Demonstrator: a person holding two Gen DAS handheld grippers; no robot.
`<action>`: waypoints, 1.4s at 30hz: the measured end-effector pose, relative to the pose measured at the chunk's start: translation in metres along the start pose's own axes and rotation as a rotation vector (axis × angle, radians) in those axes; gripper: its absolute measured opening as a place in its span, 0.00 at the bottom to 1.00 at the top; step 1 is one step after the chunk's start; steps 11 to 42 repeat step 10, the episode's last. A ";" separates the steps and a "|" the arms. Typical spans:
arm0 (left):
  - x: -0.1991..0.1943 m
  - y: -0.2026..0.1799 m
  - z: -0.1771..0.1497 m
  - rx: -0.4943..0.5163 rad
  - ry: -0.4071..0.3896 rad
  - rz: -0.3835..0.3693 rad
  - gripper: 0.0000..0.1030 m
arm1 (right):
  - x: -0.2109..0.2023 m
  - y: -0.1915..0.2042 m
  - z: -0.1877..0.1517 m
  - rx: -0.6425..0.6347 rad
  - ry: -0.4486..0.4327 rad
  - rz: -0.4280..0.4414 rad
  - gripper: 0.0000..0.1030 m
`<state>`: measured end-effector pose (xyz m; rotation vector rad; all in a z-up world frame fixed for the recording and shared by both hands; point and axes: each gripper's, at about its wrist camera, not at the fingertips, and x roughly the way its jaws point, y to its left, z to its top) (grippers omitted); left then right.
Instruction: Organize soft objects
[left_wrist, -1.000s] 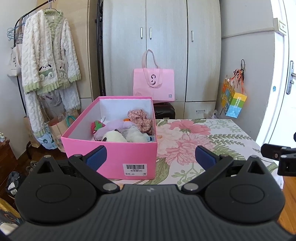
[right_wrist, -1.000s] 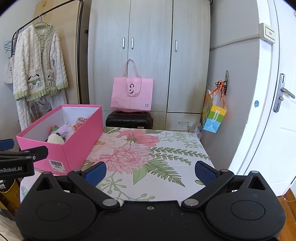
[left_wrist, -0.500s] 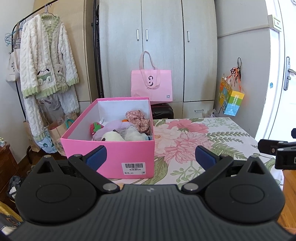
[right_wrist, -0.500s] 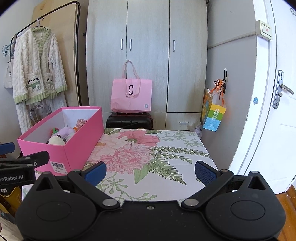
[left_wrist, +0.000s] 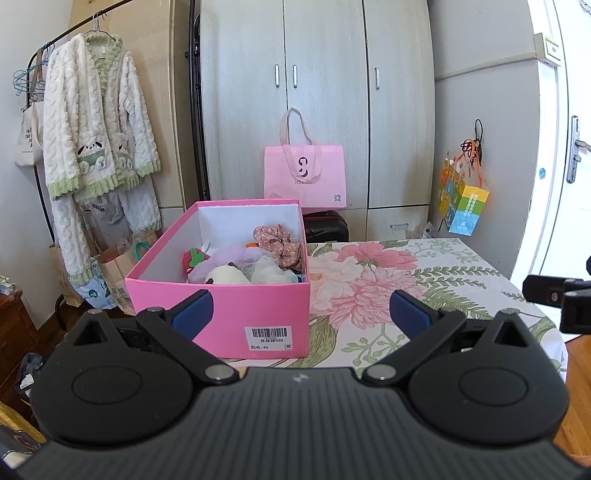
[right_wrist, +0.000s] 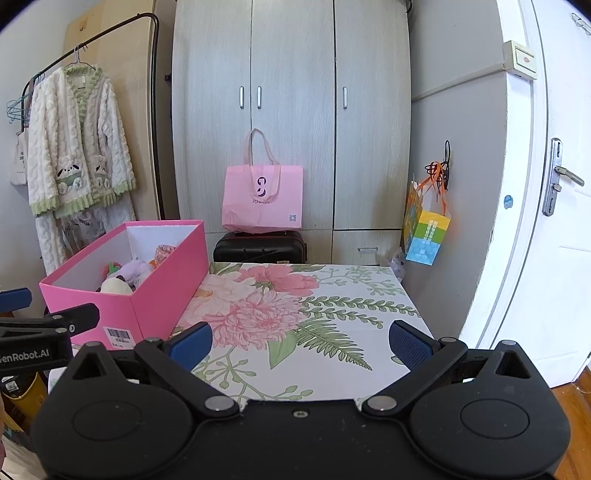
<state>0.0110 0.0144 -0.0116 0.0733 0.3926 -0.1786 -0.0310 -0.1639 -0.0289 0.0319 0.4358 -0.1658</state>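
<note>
Pink cardboard box (left_wrist: 221, 317): white barcode sticker (left_wrist: 270, 338) on the near wall, Chinese characters ending "520" under the bars, then "40" on the line below. Pink paper tote bag (left_wrist: 304, 177) at the wardrobe: dark curled logo, a word under it starting "JOS", rest hidden by the handle; small QR-style square at its lower right. Black left tool (right_wrist: 33, 341), seen in the right wrist view: white lettering "enRobot.AI", first letter cut off. Cream cloth tote (left_wrist: 26, 138) on the rack: print too small to read.

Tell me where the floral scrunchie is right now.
The floral scrunchie lies inside the pink box, at its far right corner, behind the white plush in the left wrist view.
</note>
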 end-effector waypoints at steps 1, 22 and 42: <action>0.000 0.000 0.000 -0.002 -0.001 -0.001 1.00 | -0.001 0.000 0.000 0.000 -0.002 0.000 1.00; 0.001 0.001 0.000 -0.016 0.012 -0.019 1.00 | 0.003 -0.003 -0.002 0.012 0.002 -0.003 1.00; 0.001 0.001 0.000 -0.016 0.012 -0.019 1.00 | 0.003 -0.003 -0.002 0.012 0.002 -0.003 1.00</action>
